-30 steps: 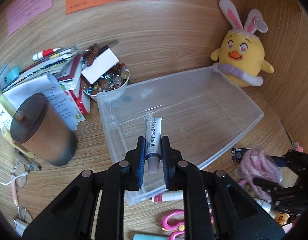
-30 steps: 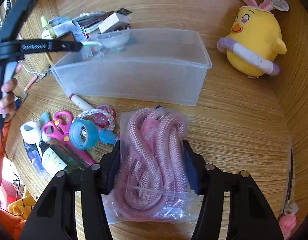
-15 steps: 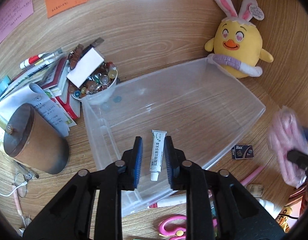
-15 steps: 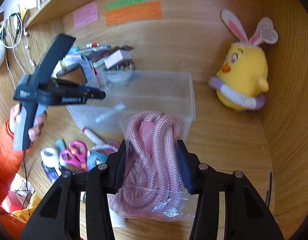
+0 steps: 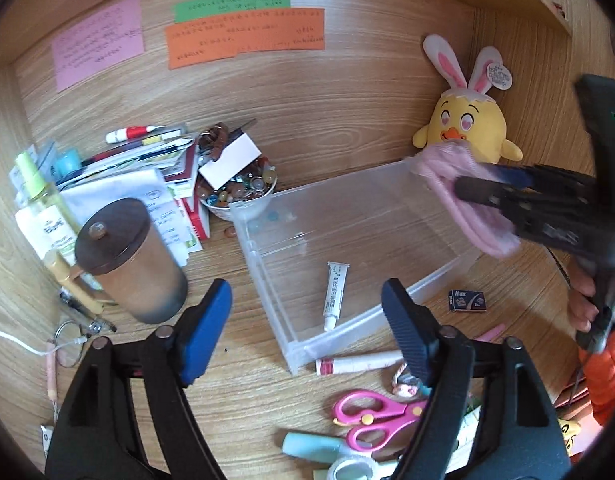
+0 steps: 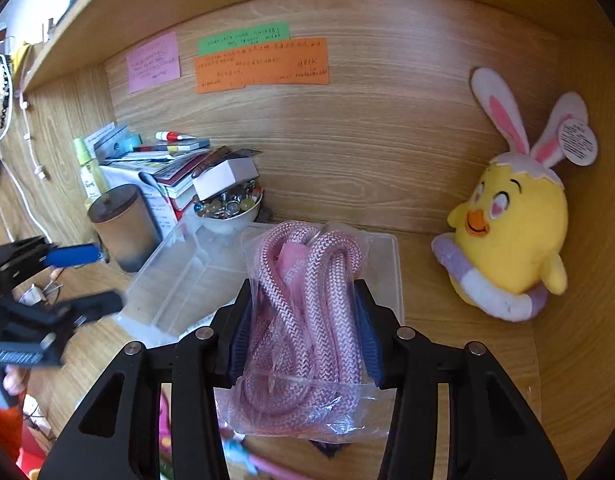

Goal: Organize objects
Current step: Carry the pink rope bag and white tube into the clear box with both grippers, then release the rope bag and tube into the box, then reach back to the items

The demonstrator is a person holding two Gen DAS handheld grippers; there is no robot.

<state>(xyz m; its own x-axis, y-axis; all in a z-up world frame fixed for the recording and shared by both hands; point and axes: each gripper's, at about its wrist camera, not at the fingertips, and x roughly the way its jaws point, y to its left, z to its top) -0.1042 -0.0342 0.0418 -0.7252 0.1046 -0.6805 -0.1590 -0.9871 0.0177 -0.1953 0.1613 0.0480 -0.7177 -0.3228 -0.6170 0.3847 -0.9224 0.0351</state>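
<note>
A clear plastic bin point(image 5: 267, 256) lies on the wooden desk, with a small white ointment tube point(image 5: 336, 294) inside it. My left gripper point(image 5: 307, 320) is wide open and empty, held above the bin's near corner. My right gripper point(image 6: 303, 312) is shut on a bagged pink rope point(image 6: 307, 320) and holds it in the air over the bin point(image 6: 175, 276). In the left wrist view the rope point(image 5: 463, 200) hangs over the bin's right end.
A yellow chick plush point(image 5: 471, 128) sits at the back right. A brown lidded jar point(image 5: 127, 260), a bowl of beads point(image 5: 239, 192) and stacked books point(image 5: 147, 160) stand left. Pink scissors point(image 5: 371, 416), a white tube point(image 5: 359, 362) and a small staples box point(image 5: 467, 301) lie in front.
My left gripper let go of the ointment tube into the bin, opened wide and drew back. My right gripper lifted the bagged rope from the desk to above the bin.
</note>
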